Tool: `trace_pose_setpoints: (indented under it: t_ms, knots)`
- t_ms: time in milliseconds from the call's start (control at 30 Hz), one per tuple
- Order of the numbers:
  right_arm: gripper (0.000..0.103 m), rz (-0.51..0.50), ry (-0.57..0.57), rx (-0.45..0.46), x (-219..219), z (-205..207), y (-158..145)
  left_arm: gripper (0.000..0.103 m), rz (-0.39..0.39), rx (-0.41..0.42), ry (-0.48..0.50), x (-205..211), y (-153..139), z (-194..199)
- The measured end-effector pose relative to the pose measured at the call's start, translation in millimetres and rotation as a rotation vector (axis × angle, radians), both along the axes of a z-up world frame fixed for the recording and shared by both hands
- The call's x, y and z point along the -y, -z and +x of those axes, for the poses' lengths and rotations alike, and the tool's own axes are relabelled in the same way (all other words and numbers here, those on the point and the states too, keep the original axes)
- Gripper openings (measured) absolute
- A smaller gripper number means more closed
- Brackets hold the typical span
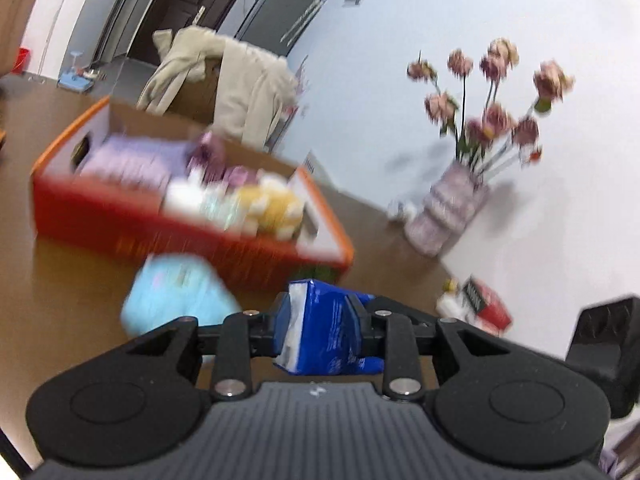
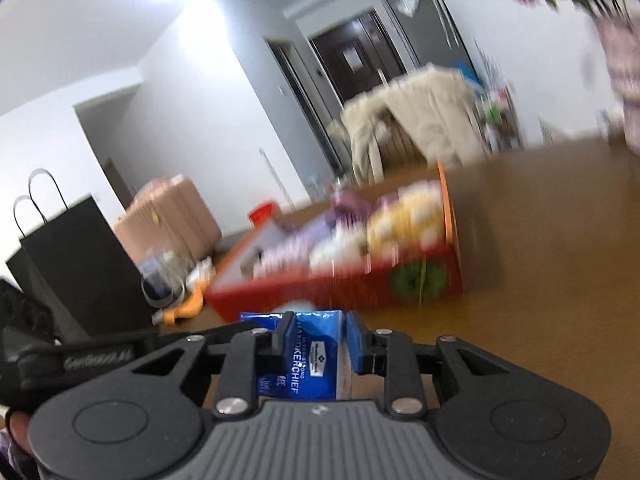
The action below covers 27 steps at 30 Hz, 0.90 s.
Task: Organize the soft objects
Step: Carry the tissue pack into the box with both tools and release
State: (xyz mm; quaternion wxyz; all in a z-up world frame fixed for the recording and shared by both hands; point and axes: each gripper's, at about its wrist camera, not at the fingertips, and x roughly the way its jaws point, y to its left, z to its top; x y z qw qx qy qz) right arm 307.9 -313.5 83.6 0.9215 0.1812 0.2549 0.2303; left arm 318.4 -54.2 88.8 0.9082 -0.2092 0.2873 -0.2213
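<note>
My left gripper (image 1: pixel 320 332) is shut on a blue tissue pack (image 1: pixel 324 328), held above the brown table short of the red-orange cardboard box (image 1: pixel 120 216). The box holds purple packs, a white item and a yellow plush (image 1: pixel 276 208). A light blue soft pack (image 1: pixel 176 296) lies on the table in front of the box. My right gripper (image 2: pixel 316 344) is shut on a blue handkerchief pack (image 2: pixel 316 352), also short of the box (image 2: pixel 320 292). Both views are motion-blurred.
A vase of pink flowers (image 1: pixel 452 208) stands at the wall on the right, a red packet (image 1: pixel 488 308) near it. A beige coat (image 1: pixel 240 88) hangs over a chair behind the box. A black paper bag (image 2: pixel 80 264) and a glass jar (image 2: pixel 164 284) stand left.
</note>
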Motion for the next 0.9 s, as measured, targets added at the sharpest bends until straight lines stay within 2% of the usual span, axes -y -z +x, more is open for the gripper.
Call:
trace_pose_setpoints:
  t_ms: [133, 233, 300, 400, 500, 567, 633, 667, 767, 800, 900]
  knots:
    - [0.025, -0.022, 0.023, 0.039, 7, 46, -26, 0.029, -0.022, -0.006, 0.018, 11, -21, 59]
    - [0.025, -0.045, 0.061, 0.031, 7, 78, -28, 0.029, -0.009, -0.044, 0.041, 19, -22, 113]
    - [0.025, -0.047, 0.071, -0.001, 5, 98, -22, 0.029, -0.014, -0.093, 0.041, 19, -14, 151]
    - [0.023, -0.035, 0.058, -0.05, -2, 124, -7, 0.029, -0.003, -0.149, 0.045, 20, 4, 188]
    - [0.023, -0.061, 0.03, -0.086, -15, 144, 10, 0.03, 0.077, -0.191, 0.085, 29, 27, 211]
    - [0.017, -0.033, -0.056, -0.134, -23, 152, 26, 0.031, 0.095, -0.24, 0.142, 36, 42, 221]
    - [0.016, 0.0, -0.13, -0.167, -33, 159, 35, 0.031, 0.141, -0.221, 0.185, 45, 48, 221]
    - [0.016, -0.023, -0.135, -0.152, -38, 159, 35, 0.031, 0.151, -0.213, 0.175, 45, 48, 221]
    - [0.018, -0.066, -0.144, -0.115, -41, 154, 29, 0.043, 0.13, -0.174, 0.158, 32, 40, 211]
    - [0.018, -0.065, -0.131, -0.113, -37, 151, 26, 0.048, 0.13, -0.155, 0.149, 26, 34, 206]
    - [0.024, -0.101, -0.077, -0.066, -27, 143, 12, 0.054, 0.141, -0.087, 0.122, 8, 12, 180]
